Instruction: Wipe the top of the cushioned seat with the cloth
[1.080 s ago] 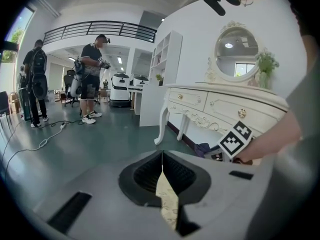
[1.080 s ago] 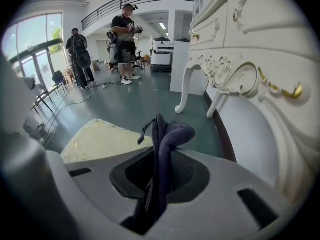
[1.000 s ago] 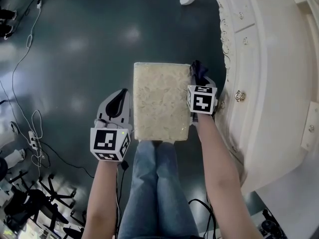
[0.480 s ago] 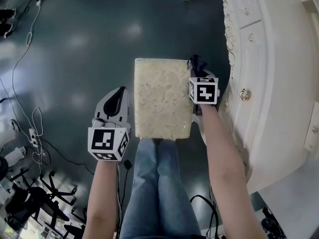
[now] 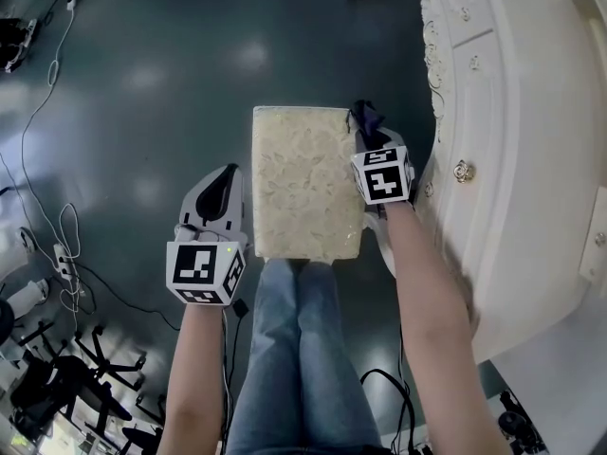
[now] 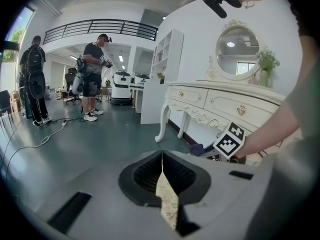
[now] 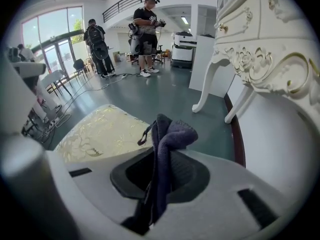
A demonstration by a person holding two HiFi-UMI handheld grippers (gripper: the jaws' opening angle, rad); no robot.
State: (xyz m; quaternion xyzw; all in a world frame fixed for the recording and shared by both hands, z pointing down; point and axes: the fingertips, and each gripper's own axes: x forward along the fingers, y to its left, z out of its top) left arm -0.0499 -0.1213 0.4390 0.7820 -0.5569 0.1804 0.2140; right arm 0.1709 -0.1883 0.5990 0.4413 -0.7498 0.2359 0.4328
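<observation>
Right gripper (image 5: 372, 140): jaws clamped on the purple cloth (image 7: 169, 134) at the cushioned seat's (image 5: 303, 183) right edge. Left gripper (image 5: 226, 183): we read its jaws as together, beside the seat's left edge.

One cushioned seat (image 5: 303, 183), one cloth (image 5: 365, 119), two hand-held grippers (image 5: 230, 180) (image 5: 372, 140), one dressing table (image 5: 517, 112).

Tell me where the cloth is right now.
In the head view, the dark cloth is pinched in the right tool at the cushioned seat's far right corner, between it and the white dressing table.
</observation>
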